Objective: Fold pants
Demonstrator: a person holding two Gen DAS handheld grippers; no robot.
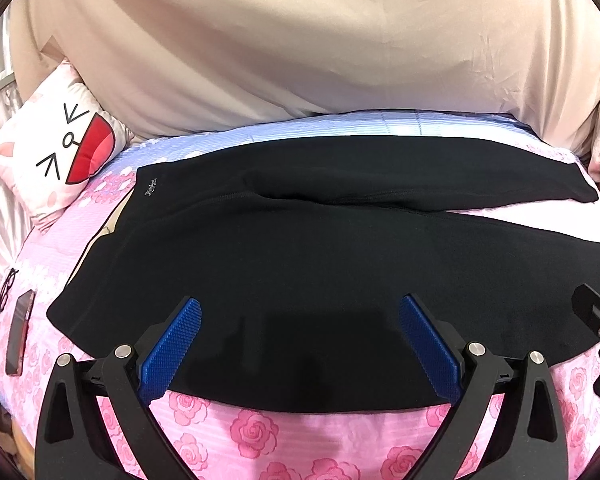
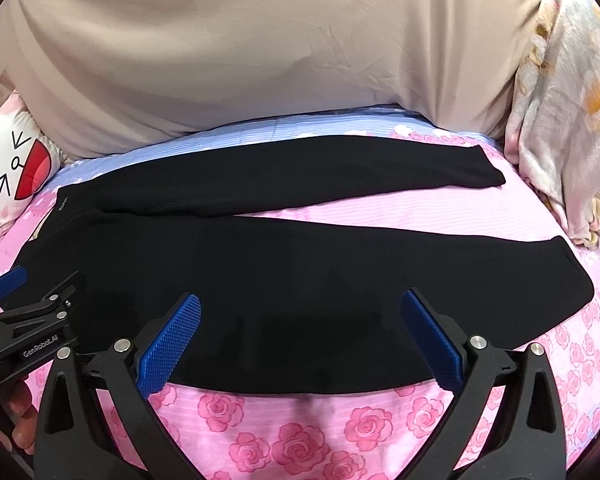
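Observation:
Black pants (image 1: 320,248) lie flat on a pink rose-print bed cover (image 1: 260,440), waistband at the left, both legs running right, spread apart in a narrow V. The pants also fill the right wrist view (image 2: 260,272). My left gripper (image 1: 300,312) is open and empty, hovering over the near leg close to its near edge. My right gripper (image 2: 300,308) is open and empty over the same leg, further right. The left gripper also shows at the left edge of the right wrist view (image 2: 32,312).
A white cartoon-face pillow (image 1: 60,152) sits at the back left. A phone (image 1: 20,332) lies on the cover at the left. A beige curtain (image 1: 300,40) hangs behind the bed. A crumpled floral blanket (image 2: 560,120) is piled at the right.

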